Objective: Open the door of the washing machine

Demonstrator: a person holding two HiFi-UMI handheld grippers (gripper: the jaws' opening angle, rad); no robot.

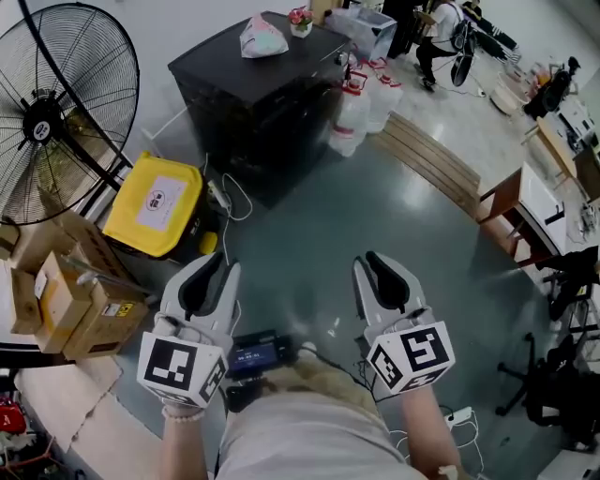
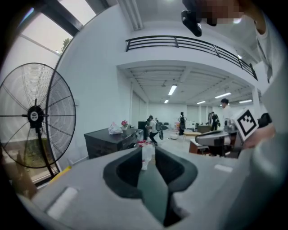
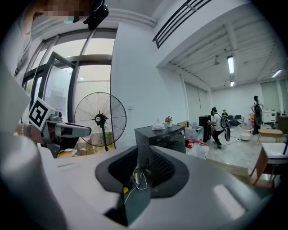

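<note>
Head view first: both claws are held out over a dark grey floor. The left gripper and right gripper sit side by side with a gap between them. The washing machine, a black box, is well ahead of them toward the top of the shot, nowhere near touching. It has a white bag and a little flower pot on top. There are plastic jugs just to its right, a yellow bin to its left, and a big fan plus cardboard boxes further left.

Left gripper view: the left gripper has its jaws a bit apart, with nothing between them, just floor and the jugs far off. The washing machine is off to the left, beside the fan. The right gripper pokes in on the right.

Right gripper view: the right gripper has its jaws parted only narrowly, and it's empty too. The washing machine sits straight ahead past the tips, still well apart. I can't make out its door from here. The fan is to its left, and the left gripper shows at the left edge.
</note>
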